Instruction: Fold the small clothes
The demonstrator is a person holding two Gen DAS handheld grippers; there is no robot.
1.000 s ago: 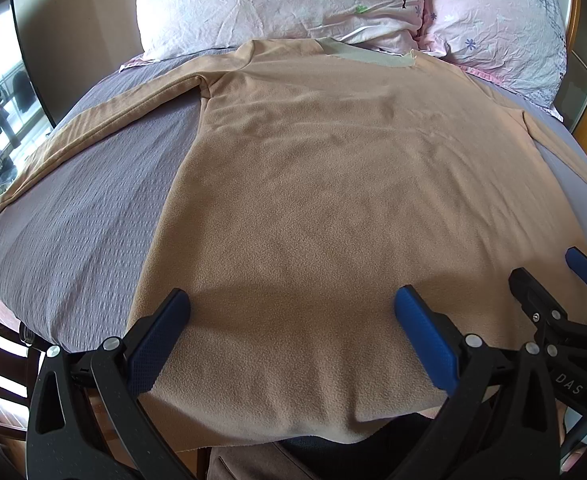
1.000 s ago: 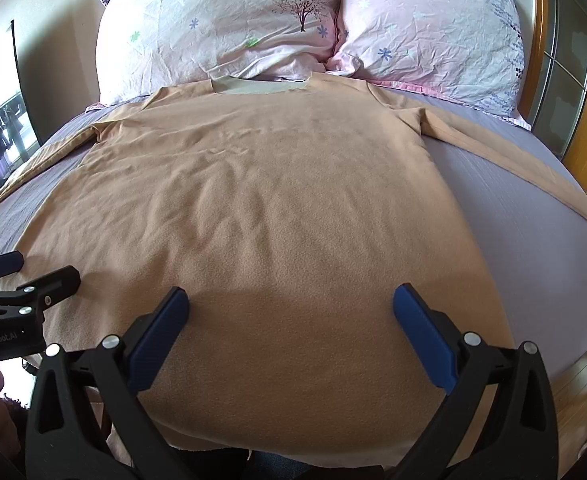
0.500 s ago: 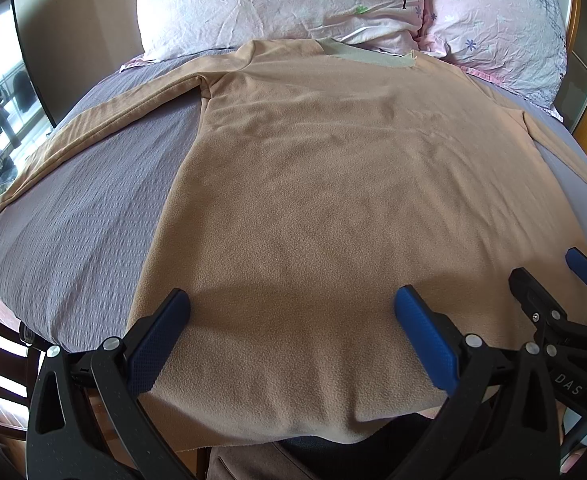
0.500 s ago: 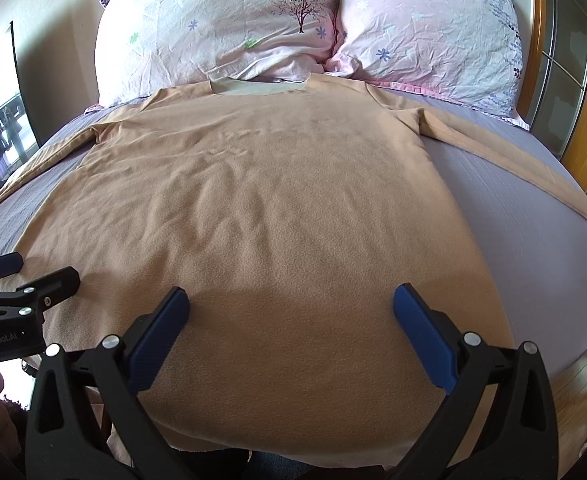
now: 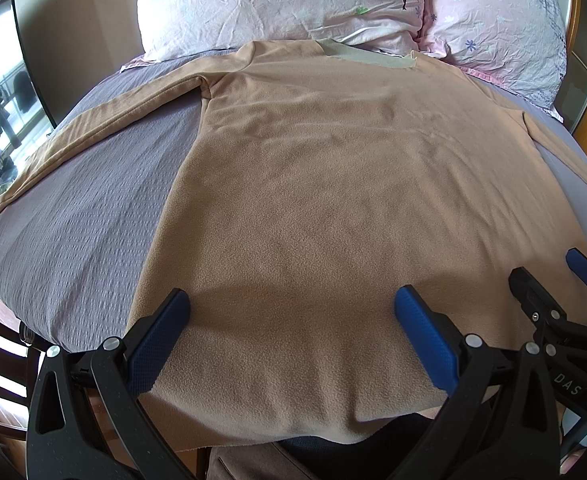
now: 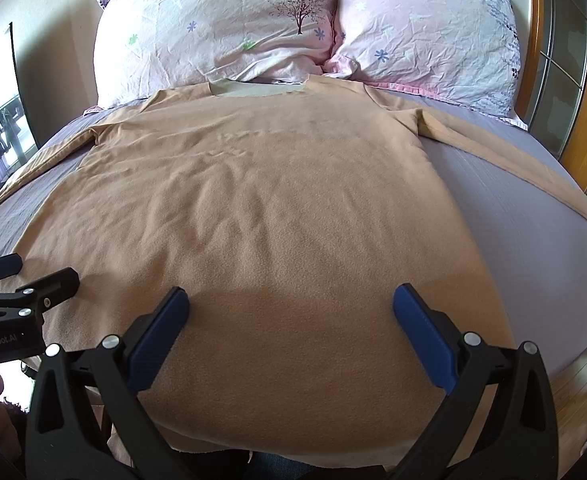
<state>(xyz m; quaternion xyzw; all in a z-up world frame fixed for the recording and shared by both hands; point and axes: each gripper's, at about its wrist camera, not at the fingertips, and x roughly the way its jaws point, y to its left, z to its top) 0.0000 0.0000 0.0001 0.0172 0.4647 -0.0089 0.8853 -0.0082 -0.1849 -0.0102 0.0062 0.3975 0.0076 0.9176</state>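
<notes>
Currently the tan long-sleeved shirt (image 5: 333, 208) lies flat on the grey-sheeted bed (image 5: 81, 232), collar toward the pillows (image 6: 293, 20), both sleeves spread outward, hem hanging just over the near edge.

- Your left gripper (image 5: 291, 312) hovers over the hem, jaws spread wide, holding nothing.
- Your right gripper (image 6: 291, 312) likewise, released and empty, beside the left one.

Judgement: no fold made yet; first grasp pending.

- Pick a sleeve or a hem corner, not mid-panel; fleece looks soft and will bunch.
- Pinch both layers together, or the lower one drags.
- Lift low, carry across evenly, set down square.
- Watch the overhanging hem: its weight may pull the shirt off the bed.
</notes>
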